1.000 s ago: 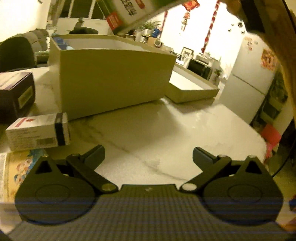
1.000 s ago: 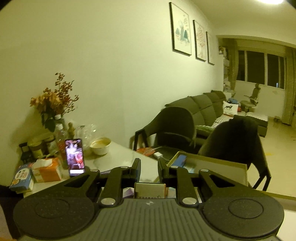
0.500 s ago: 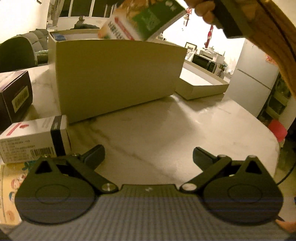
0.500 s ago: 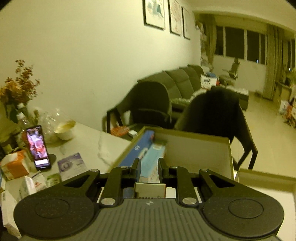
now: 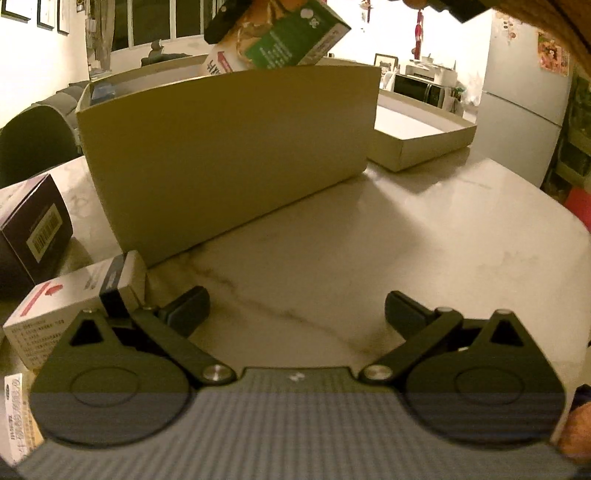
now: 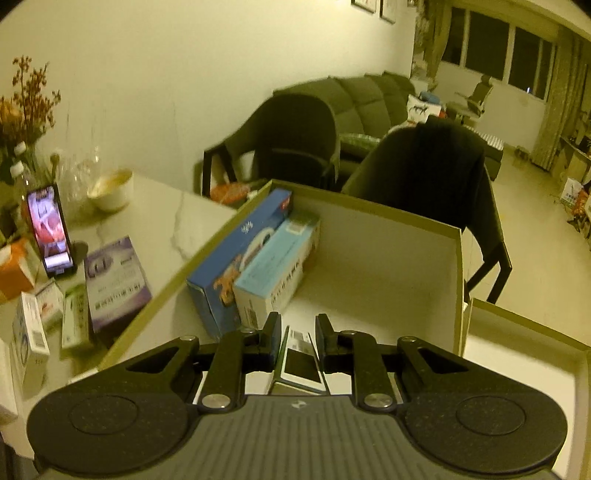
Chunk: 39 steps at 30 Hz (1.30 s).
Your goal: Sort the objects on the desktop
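Both views dim, strong yellow-green cast, warm indoor light from overhead; windows (image 6: 495, 51) dark. Left wrist view: back wall (image 5: 369, 33) by the fridge (image 5: 524, 85) blown out, near white; big box (image 5: 229, 155) throws soft shadow onto marble table (image 5: 369, 258); horiz. banding stripes across bottom third. Right wrist view: left side soft w/ motion blur, phone screen (image 6: 48, 225) glares, smeared. Heavy fisheye bend at edges, black vignette in corners, noise in dark areas.

The left wrist view sits low near the marble table (image 5: 369, 258), facing the cardboard box's (image 5: 229, 155) outer wall; the right wrist view looks down into that box from above.
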Each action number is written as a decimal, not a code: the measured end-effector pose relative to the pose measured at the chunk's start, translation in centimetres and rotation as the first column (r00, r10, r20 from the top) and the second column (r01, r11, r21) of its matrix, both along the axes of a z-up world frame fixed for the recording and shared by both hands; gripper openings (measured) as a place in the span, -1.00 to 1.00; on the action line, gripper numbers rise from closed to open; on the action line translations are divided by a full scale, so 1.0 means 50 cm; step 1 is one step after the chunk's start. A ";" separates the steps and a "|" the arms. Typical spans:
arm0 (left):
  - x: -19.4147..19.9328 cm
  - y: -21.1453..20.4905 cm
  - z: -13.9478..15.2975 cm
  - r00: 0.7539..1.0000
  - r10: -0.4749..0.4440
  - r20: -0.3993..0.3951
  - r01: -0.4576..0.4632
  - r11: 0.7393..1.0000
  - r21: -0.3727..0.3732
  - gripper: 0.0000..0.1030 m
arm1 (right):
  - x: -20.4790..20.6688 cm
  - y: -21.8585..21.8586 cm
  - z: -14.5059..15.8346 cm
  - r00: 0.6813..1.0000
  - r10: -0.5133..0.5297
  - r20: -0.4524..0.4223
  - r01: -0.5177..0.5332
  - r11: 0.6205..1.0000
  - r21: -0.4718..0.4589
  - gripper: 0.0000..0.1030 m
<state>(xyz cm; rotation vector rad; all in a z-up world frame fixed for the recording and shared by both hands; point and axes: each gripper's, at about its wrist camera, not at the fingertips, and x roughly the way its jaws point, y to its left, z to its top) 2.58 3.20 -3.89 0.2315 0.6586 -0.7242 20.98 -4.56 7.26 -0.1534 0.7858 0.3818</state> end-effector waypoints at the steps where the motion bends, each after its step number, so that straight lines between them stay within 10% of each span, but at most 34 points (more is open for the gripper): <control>1: 0.000 0.002 0.001 1.000 0.000 0.000 0.000 1.000 0.000 1.00 | 0.002 -0.002 0.001 1.000 0.004 -0.015 -0.004 1.000 -0.002 -0.57; 39: 0.000 0.000 -0.002 1.000 0.000 0.001 0.000 1.000 0.002 1.00 | 0.125 -0.035 -0.063 0.969 -0.093 -0.230 0.093 0.996 -0.012 -0.58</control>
